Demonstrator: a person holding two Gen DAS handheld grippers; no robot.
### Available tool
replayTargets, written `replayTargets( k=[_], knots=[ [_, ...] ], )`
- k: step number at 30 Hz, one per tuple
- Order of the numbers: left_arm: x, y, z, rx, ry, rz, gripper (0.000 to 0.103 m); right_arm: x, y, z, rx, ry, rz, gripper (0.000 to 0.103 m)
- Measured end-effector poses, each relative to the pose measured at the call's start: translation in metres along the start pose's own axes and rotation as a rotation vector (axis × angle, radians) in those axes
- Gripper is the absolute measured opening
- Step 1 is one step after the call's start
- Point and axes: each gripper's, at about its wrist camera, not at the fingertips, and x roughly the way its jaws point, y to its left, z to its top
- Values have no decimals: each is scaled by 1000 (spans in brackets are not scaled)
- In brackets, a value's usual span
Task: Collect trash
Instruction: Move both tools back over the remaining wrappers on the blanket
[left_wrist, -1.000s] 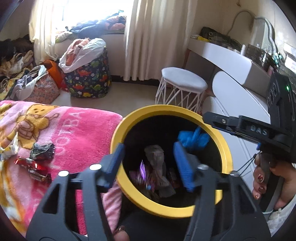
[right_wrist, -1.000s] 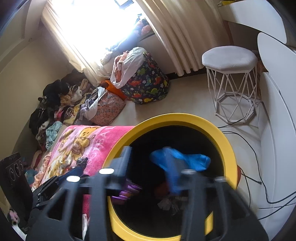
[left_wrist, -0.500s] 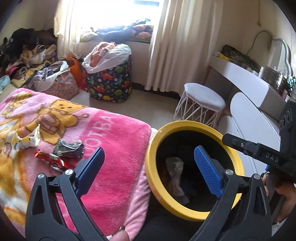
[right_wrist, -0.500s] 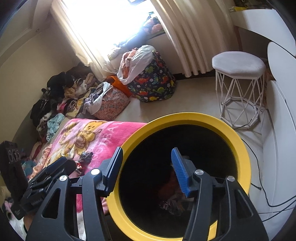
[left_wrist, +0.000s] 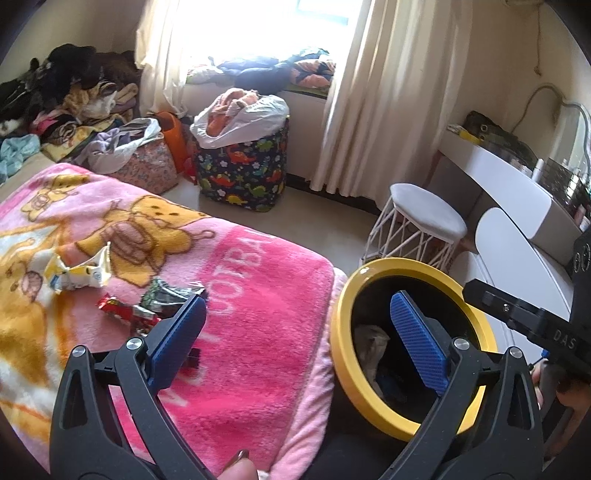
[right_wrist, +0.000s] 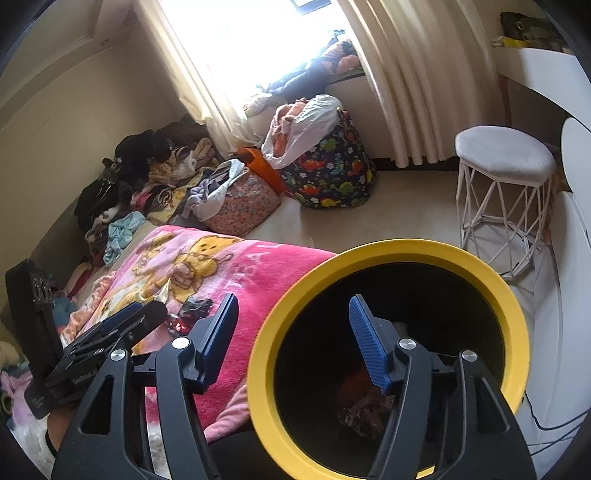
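A black bin with a yellow rim (left_wrist: 341, 306) (right_wrist: 509, 306) stands by the bed's corner, with crumpled trash inside. On the pink blanket (left_wrist: 258, 288) lie a white-yellow wrapper (left_wrist: 79, 275), a red wrapper (left_wrist: 123, 312) and a dark foil wrapper (left_wrist: 166, 293). My left gripper (left_wrist: 299, 339) is open and empty, its left finger near the foil wrapper and its right finger over the bin. My right gripper (right_wrist: 295, 339) is open and empty, straddling the bin's rim. The wrappers also show in the right wrist view (right_wrist: 192, 308).
A white wire stool (left_wrist: 424, 225) stands on the floor beyond the bin. A dinosaur-print bag (left_wrist: 243, 173) and piles of clothes (left_wrist: 74, 107) sit by the window. A white desk (left_wrist: 517, 184) is at the right. Cables (right_wrist: 546, 417) lie beside the bin.
Both grippers opened and dropped blue trash into the bin. The left gripper has swung left from over the bin toward the wrappers on the blanket. The right gripper shifted left slightly.
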Motion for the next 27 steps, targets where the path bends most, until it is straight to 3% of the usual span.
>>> replayTargets(
  k=[27],
  knots=[
    [-9, 91, -3, -153, -8, 150, 92, 52, 78, -12, -180, 124, 124, 60]
  ],
)
